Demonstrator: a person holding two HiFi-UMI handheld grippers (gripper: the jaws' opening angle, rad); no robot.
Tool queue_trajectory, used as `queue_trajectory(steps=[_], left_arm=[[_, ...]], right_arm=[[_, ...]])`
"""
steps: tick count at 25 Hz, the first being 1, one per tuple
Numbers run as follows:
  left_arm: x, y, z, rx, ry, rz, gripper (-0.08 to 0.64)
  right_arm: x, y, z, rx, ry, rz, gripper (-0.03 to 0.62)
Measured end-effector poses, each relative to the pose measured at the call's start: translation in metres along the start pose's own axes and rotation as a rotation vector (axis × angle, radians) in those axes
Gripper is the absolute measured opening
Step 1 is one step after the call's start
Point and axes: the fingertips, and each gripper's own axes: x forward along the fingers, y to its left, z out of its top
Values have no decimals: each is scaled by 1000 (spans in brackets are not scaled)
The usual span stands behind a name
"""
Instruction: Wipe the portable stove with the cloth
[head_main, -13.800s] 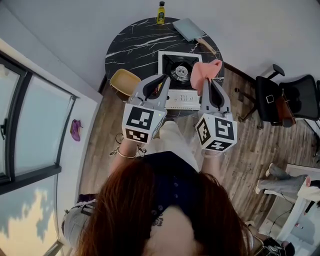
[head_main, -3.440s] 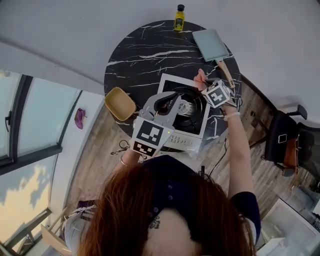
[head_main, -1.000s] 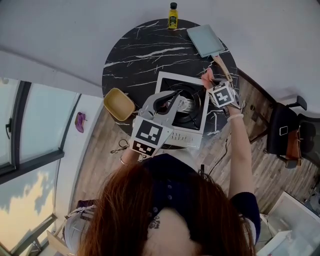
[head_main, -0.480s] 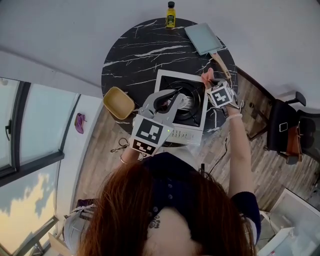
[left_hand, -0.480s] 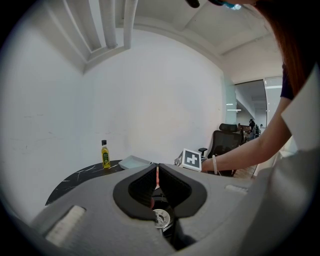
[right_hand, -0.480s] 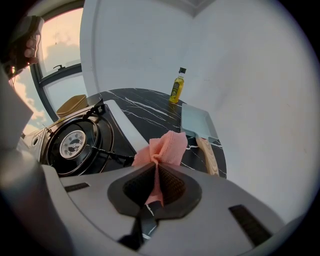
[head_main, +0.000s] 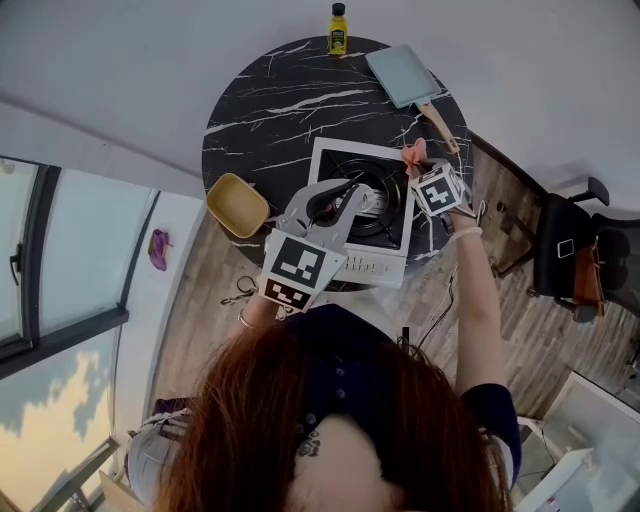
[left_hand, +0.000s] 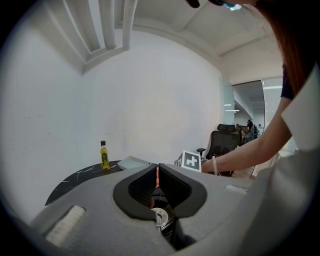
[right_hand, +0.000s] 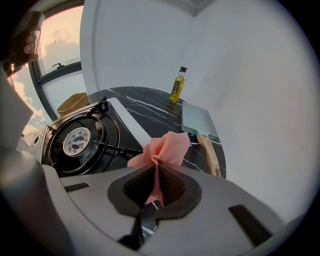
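The portable stove (head_main: 345, 165), a white frame around a black burner (right_hand: 77, 141), sits on the round black marble table (head_main: 270, 95). My right gripper (head_main: 420, 168) is shut on the pink cloth (head_main: 412, 155), which bunches out beyond its fingertips (right_hand: 162, 149). The cloth sits at the stove's far right corner, by the white rim; whether it touches the rim I cannot tell. My left gripper (head_main: 338, 192) hovers over the stove's near left part, jaws pressed together with nothing in them (left_hand: 158, 167).
A grey square pan with a wooden handle (head_main: 400, 78) (right_hand: 196, 119) lies just beyond the cloth. A yellow oil bottle (head_main: 338, 28) (right_hand: 176, 85) stands at the table's far edge. A tan bowl (head_main: 237, 205) sits at the left edge. Office chairs (head_main: 565, 255) stand to the right.
Since the earliest frame the right gripper has reached out from near the body to the stove's far right corner with the cloth. Over the last second it has barely shifted. The left gripper stays put.
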Motion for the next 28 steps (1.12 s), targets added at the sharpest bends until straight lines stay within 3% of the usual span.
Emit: queue_trajectory(steps=[28], left_arm=[[-21,-11,6,14,-45,-30,23]], right_arm=[[-17,30,-21,-1,35,-41,21]])
